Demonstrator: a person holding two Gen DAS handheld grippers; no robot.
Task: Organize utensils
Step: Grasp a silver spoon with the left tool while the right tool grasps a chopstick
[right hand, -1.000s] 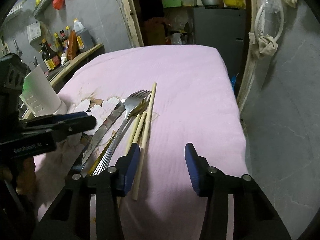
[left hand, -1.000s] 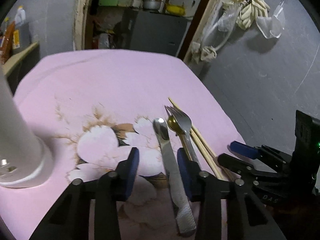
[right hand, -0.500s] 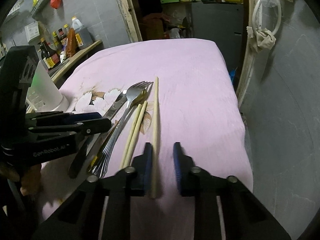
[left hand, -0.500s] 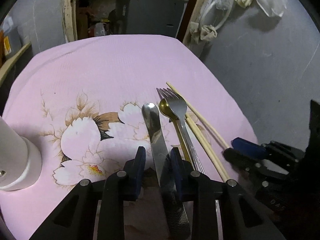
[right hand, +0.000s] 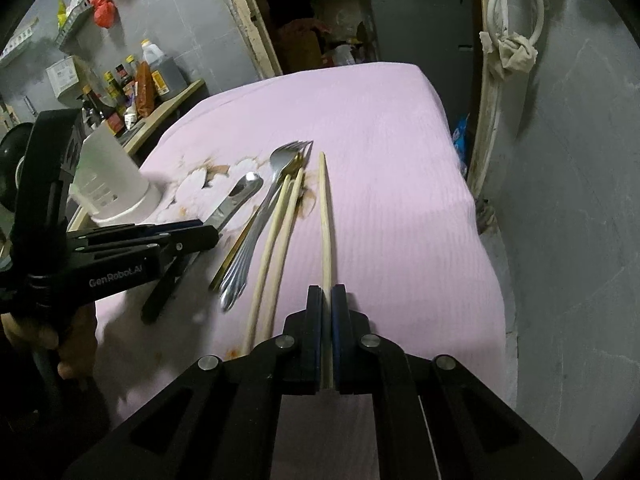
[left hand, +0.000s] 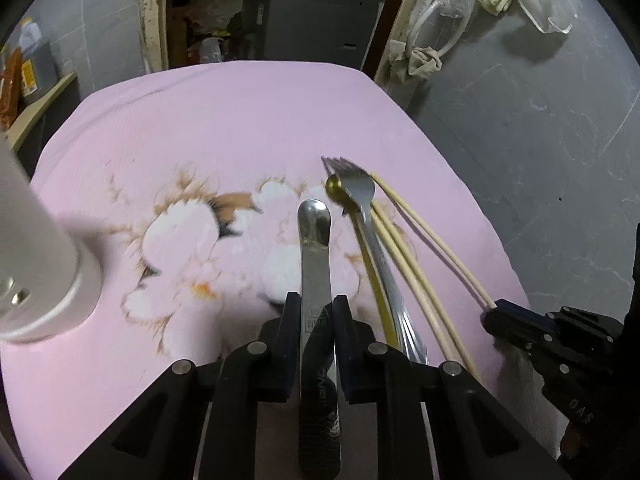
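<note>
1. Pink cloth with a floral print [left hand: 240,128] covers the desk, and the utensils lie at its centre right in the left wrist view.
2. Left gripper [left hand: 316,312], at the bottom centre, is closing its fingers [left hand: 291,312] around a table knife [left hand: 315,248] with a black handle; both pads sit against the blade.
3. Right gripper [right hand: 326,304], at the bottom centre of its own view, has its fingers [right hand: 314,312] clamped tight on a pair of chopsticks [right hand: 326,216].
4. Another pair of chopsticks [right hand: 280,240] lies just left of those.
5. Steel fork [left hand: 360,192] rests over a gold spoon [left hand: 338,192], between knife and chopsticks.
6. White holder [right hand: 116,188] stands at the left.
</note>
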